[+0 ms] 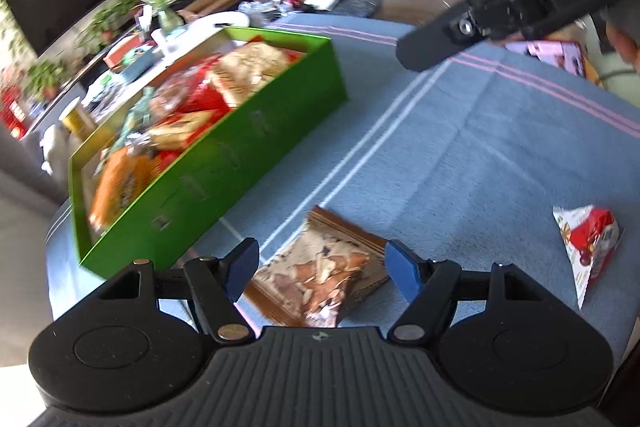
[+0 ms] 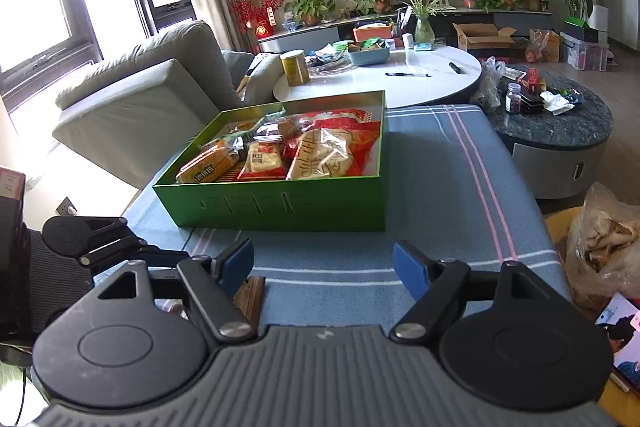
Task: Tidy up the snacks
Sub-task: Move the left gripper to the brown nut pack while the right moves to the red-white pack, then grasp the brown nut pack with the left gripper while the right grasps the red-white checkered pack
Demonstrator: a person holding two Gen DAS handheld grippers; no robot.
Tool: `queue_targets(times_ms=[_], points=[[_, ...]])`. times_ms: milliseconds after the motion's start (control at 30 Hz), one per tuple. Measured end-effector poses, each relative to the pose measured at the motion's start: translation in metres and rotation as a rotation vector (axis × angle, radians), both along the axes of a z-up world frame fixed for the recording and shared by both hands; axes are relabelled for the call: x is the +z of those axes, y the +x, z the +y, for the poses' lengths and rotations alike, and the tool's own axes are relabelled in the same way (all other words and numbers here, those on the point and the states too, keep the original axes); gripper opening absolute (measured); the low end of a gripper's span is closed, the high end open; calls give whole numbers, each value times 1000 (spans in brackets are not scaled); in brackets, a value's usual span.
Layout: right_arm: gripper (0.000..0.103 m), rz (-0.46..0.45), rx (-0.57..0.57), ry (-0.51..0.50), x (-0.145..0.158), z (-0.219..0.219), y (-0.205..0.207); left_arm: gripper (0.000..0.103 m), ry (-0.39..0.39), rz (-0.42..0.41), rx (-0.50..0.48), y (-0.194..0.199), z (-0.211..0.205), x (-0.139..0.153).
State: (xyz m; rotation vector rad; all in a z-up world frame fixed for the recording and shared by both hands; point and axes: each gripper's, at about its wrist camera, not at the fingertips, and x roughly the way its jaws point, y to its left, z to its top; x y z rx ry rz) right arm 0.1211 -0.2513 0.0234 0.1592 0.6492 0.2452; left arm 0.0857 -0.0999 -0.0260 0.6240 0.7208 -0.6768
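A green box (image 1: 224, 163) (image 2: 280, 203) full of wrapped snacks stands on the blue cloth. My left gripper (image 1: 322, 267) is open, its blue pads on either side of a brown snack packet (image 1: 320, 271) that lies flat on the cloth. A corner of that packet (image 2: 250, 297) shows under my right gripper's left finger. A red and white snack packet (image 1: 588, 247) lies to the right. My right gripper (image 2: 324, 265) is open and empty, in front of the green box. It shows from the side in the left wrist view (image 1: 500, 15). The left gripper also shows in the right wrist view (image 2: 120, 247).
The blue striped cloth (image 2: 440, 187) covers the table. Behind it stand a white round table (image 2: 400, 83) with clutter, a dark round side table (image 2: 560, 131) and a grey sofa (image 2: 140, 99). A plastic bag (image 2: 604, 239) sits at the right edge.
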Motion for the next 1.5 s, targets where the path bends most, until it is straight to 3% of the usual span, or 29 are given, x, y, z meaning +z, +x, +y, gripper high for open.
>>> queue_targets(times_ms=[167,300,433,700,867,933,1100,1333,1500], points=[[69,9,-18,-1,-3,-8,-6,67,52,22,-38,4,-10,-12],[70,24,-23,-13,-8,-12,-9,67,26,22,-28,9,-15,-16],[70,47,1,-21,-13,-13,-14,67,-39,75,28,22,-11,-17],[74,98,240,-20,-21,-14,-46,70,-119,138,147,34,18,-17],[80,125,390,-137,-32,-3,-74,70,-159,160,282,38,35,-19],[80,165,383,-173,-39,2,-79,69,-164,154,317,36,40,-18],[80,240,375,-128,-54,13,-83,69,-180,118,331,21,53,-15],[80,242,330,-136,-57,29,-87,75,-152,97,290,12,55,-18],[79,201,263,-204,-57,35,-83,75,-163,108,294,11,59,-18]])
